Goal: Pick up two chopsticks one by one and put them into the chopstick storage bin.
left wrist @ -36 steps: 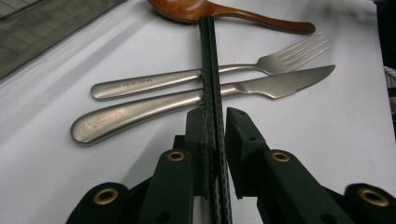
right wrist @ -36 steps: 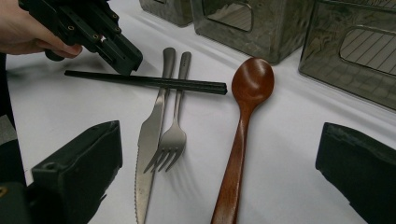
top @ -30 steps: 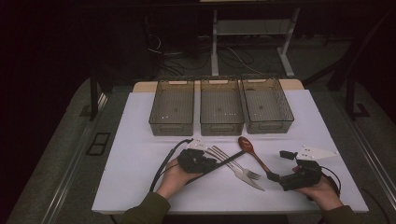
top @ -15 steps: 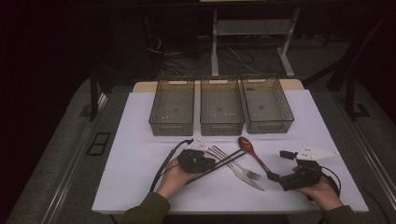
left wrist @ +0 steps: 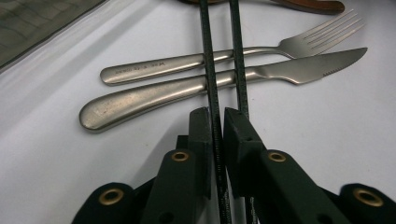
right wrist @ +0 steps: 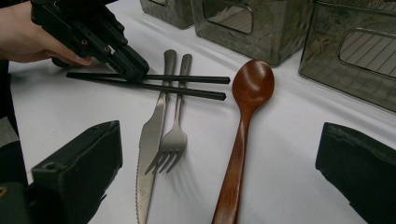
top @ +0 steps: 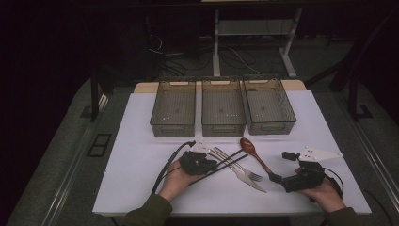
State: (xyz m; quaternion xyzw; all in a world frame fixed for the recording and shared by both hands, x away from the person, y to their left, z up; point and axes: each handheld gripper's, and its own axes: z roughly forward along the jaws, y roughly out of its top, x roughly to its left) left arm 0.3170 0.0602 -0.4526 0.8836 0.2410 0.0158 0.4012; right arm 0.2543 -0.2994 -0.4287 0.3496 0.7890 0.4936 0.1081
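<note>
My left gripper (top: 212, 165) (left wrist: 215, 114) (right wrist: 133, 67) lies low over the white mat, its jaws shut on one of two black chopsticks (top: 230, 162) (left wrist: 208, 56) (right wrist: 187, 79); the jaws have just been closing on it. The second chopstick runs close beside it, along the right jaw. Both chopsticks cross over a steel fork (left wrist: 187, 60) (right wrist: 175, 135) and knife (left wrist: 154, 95) (right wrist: 149, 140) (top: 251, 181). A brown wooden spoon (top: 249, 147) (right wrist: 247, 93) lies to their right. My right gripper (top: 282, 167) (right wrist: 224, 154) stands open, facing the cutlery, nothing between its pads.
Three clear grey bins (top: 173, 107) (top: 223, 106) (top: 269, 103) stand in a row behind the cutlery on the white mat (top: 136, 141). Dark floor, cables and table legs lie beyond the table.
</note>
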